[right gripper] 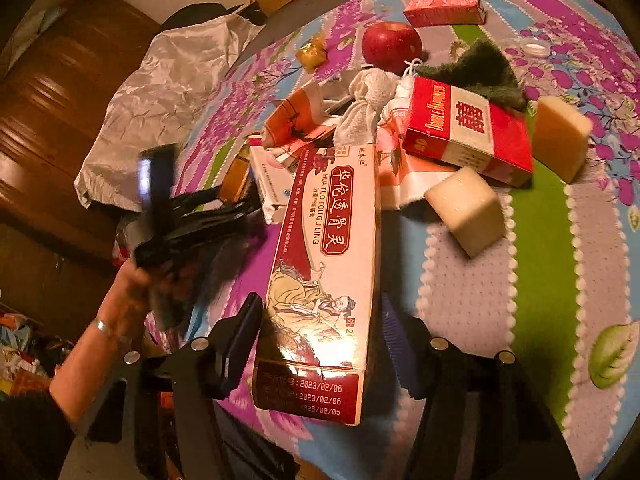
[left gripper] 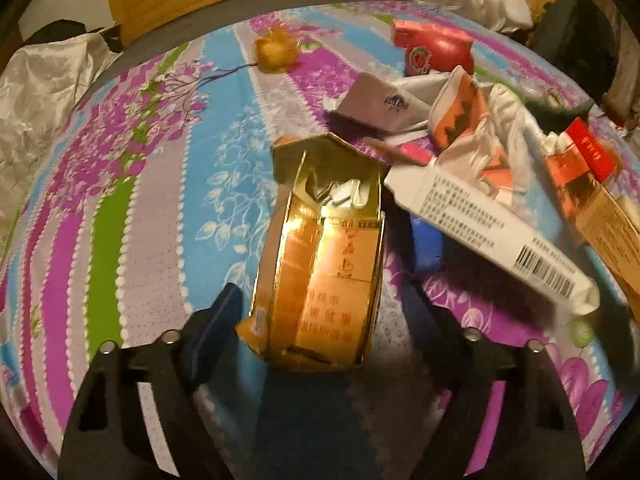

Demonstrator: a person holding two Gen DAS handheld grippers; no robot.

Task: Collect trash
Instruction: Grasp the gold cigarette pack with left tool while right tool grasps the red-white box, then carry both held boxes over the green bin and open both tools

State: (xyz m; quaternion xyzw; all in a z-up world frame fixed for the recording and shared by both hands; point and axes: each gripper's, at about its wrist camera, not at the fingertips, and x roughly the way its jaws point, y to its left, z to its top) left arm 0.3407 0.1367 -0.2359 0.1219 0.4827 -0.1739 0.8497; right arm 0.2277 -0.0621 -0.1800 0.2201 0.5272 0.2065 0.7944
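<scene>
In the left wrist view, an open, crushed gold cigarette pack (left gripper: 324, 264) lies between my left gripper's (left gripper: 324, 320) fingers; the jaws stand wide on either side of it, not pressing it. In the right wrist view, a long white-and-red medicine box (right gripper: 328, 276) lies between my right gripper's (right gripper: 320, 336) open fingers; whether they touch it I cannot tell. The left gripper (right gripper: 188, 216) shows blurred at the table's left edge there. A pile of trash sits behind: a red cigarette pack (right gripper: 468, 132), crumpled wrappers (right gripper: 304, 120), white tissue (right gripper: 368, 100).
The round table has a flowered striped cloth (left gripper: 152, 200). On it are a red apple (right gripper: 392, 46), two pale foam blocks (right gripper: 468, 210), a pink box (right gripper: 444, 10), a dark green cloth (right gripper: 480, 72) and a gold candy (left gripper: 276, 52). A silver bag (right gripper: 160, 100) hangs at the left edge.
</scene>
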